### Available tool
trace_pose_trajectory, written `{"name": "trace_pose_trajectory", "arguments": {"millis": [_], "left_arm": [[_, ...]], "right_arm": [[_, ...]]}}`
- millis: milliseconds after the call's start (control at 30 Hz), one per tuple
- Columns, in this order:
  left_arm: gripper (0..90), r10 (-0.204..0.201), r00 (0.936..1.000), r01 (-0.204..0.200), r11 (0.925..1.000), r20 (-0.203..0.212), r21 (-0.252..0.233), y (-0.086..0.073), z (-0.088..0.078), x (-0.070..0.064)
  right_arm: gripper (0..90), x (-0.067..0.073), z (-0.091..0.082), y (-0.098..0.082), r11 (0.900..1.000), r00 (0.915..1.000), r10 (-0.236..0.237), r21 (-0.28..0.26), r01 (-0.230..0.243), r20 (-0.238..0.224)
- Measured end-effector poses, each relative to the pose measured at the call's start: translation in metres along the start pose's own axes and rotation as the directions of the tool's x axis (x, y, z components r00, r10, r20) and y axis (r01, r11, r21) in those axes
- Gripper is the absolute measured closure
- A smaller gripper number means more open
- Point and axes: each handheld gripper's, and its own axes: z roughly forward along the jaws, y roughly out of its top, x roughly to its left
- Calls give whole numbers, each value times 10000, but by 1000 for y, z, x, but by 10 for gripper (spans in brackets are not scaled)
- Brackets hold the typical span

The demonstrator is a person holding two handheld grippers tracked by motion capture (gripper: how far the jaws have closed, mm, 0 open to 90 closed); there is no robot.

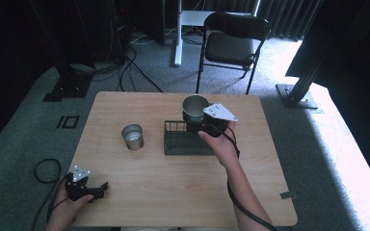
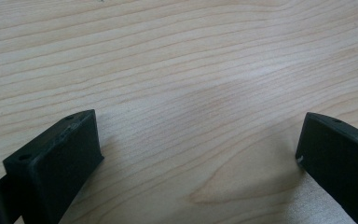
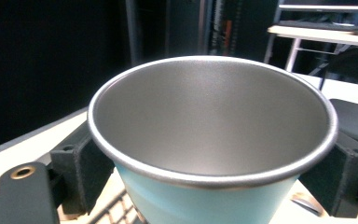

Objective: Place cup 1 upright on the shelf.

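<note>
A light blue metal cup (image 3: 205,200) with a steel inside sits between the jaws of my right gripper (image 3: 212,168), which is shut on its sides. From above, that cup (image 1: 194,107) hangs over the far end of a black wire basket (image 1: 185,139), with my right gripper (image 1: 207,124) behind it. A second, bare steel cup (image 1: 133,136) stands upright on the table left of the basket. My left gripper (image 1: 101,188) rests at the table's near left edge, open, with only bare wood (image 2: 191,93) between its jaws.
The wooden table (image 1: 149,192) has open surface in front of the basket and cup. A black folding chair (image 1: 231,43) stands beyond the far edge. Cables lie on the grey carpet (image 1: 43,168) at left.
</note>
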Motion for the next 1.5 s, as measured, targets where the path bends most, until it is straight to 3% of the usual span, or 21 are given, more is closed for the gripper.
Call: {"name": "trace_pose_trajectory", "arguments": {"millis": [167,633,1133,1500], "left_arm": [[4,-1,10000,1,10000,4,4,0,0,0],[4,-3,10000,3,10000,4,5,0,0,0],[4,-6,10000,6,10000,4,4,0,0,0],[4,-4,10000,4,10000,4,2,0,0,0]], "right_arm": [[131,-14,-4,-8,9994,9984,331,92,-336,465],[130,-41,-7,-40,9965,9886,659,422,-722,1351],[130,-49,3,-72,9902,9794,931,861,-1099,1793],[129,-51,6,-83,9888,9770,902,1000,-1111,1931]]}}
